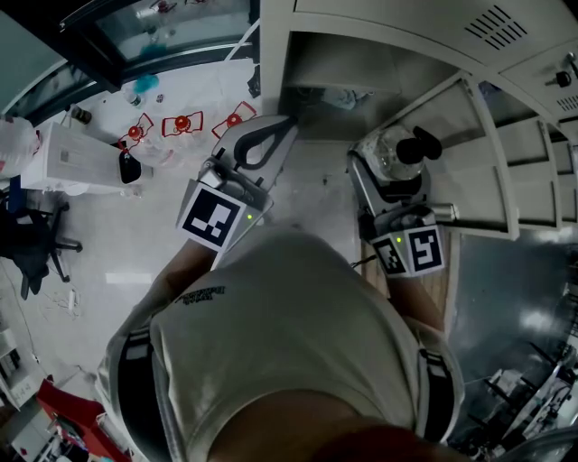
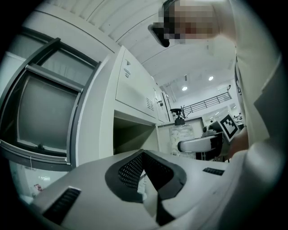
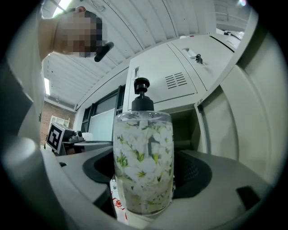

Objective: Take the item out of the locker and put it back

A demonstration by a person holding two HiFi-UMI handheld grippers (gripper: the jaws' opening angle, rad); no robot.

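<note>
The right gripper (image 1: 395, 171) clamps a clear pump bottle (image 3: 143, 161) with a white flower print and a black pump head. Beside it, the left gripper (image 2: 150, 173) is pinched together, empty. The bottle is just outside the open pale-grey metal locker (image 1: 388, 23).

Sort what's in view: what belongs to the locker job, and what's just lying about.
Job in hand:
- flowered pump bottle, gripped by the right gripper
- open locker compartment
- locker door, swung out

Lying about:
- red-and-white items on the floor
- office chair
- white box
</note>
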